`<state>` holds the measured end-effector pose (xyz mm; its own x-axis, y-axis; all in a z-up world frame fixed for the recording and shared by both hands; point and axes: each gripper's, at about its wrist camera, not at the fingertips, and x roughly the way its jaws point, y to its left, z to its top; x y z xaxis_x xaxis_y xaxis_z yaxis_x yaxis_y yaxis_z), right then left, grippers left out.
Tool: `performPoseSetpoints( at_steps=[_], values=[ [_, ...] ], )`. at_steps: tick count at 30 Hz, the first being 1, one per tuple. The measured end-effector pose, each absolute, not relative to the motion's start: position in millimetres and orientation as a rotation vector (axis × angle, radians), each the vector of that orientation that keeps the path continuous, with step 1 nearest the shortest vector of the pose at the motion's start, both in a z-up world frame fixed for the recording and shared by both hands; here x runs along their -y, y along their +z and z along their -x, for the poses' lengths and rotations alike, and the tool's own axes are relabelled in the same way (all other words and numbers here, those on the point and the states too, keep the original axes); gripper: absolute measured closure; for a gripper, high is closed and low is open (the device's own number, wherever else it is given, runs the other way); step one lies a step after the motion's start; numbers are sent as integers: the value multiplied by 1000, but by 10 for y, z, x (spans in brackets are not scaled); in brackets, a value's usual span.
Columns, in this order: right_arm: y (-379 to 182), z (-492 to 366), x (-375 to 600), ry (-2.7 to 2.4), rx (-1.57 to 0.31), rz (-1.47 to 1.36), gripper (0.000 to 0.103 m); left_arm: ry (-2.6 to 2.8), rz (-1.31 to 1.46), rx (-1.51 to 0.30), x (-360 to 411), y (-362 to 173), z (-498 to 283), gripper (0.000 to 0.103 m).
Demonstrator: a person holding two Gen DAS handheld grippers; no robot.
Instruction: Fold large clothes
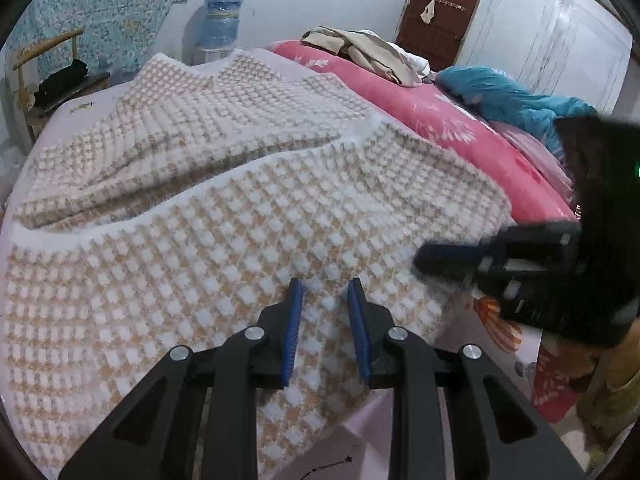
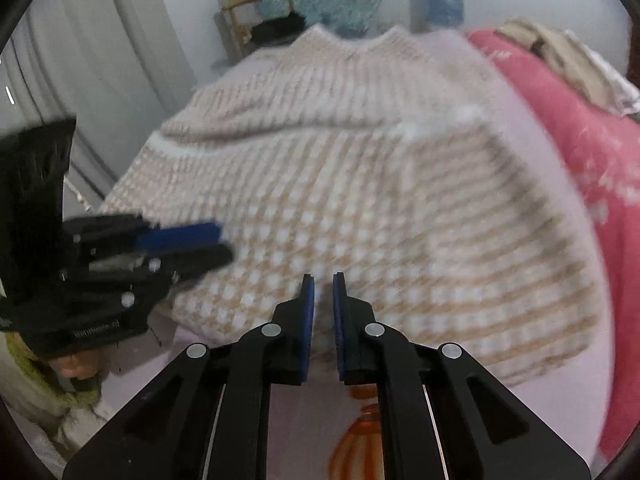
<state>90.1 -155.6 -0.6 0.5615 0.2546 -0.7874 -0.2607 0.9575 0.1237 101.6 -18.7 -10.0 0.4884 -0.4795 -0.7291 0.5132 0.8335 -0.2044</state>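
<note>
- Jaws on the left gripper [image 1: 325, 288] stand a little apart over the sweater [image 1: 224, 216], nothing pinched between them; the cloth lies beneath, not in the gap.
- Jaws on the right gripper [image 2: 323, 280] are nearly clenched and empty, poised near the sweater's [image 2: 360, 200] near hem.
- Sweater lies spread on the bed [image 1: 72, 120], neck toward the far end, with what looks like one part already laid across the body; the near corner hangs over the bed's edge.
- Judged step: taking the near hem to fold it away toward the neck.
- To do it well: part both jaws wider first, bite the hem at two points well apart, catch every layer, lift level so the knit does not sag or stretch, then lay it down square with the edges lined up.
- Risk: thick fluffy knit may slip from a shallow bite.
- Containers: a water bottle [image 1: 221, 20] stands by the far wall, too blurred to tell its fill; nothing else that holds things shows clearly.
</note>
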Motion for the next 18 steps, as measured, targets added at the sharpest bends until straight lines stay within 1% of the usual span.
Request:
performPoseSetpoints(
  at_steps=[3, 5, 6, 9, 13, 16, 18],
  values=[
    [40, -971, 1754, 200, -887, 25, 95, -609, -34, -868, 163, -120, -1005, 79],
    [-185, -1091, 1884, 162, -942, 1, 95, -608, -31, -865, 151, -127, -994, 79],
    [-239, -1046, 1914, 169, -934, -13, 95, -609, -32, -865, 151, -130, -999, 79],
    [-111, -1014, 1914, 154, -938, 26, 95, -609, -33, -864, 149, -133, -1000, 79],
    [64, -967, 2129, 49, -866, 6, 95, -609, -26, -859, 150, -145, -997, 79],
    [-82, -1026, 2404, 18, -915, -78, 95, -609, -23, -855, 120, -130, -966, 79],
    [-66, -1057, 2402, 22, -920, -108, 95, -608, -19, -854, 105, -115, -957, 79]
  ],
)
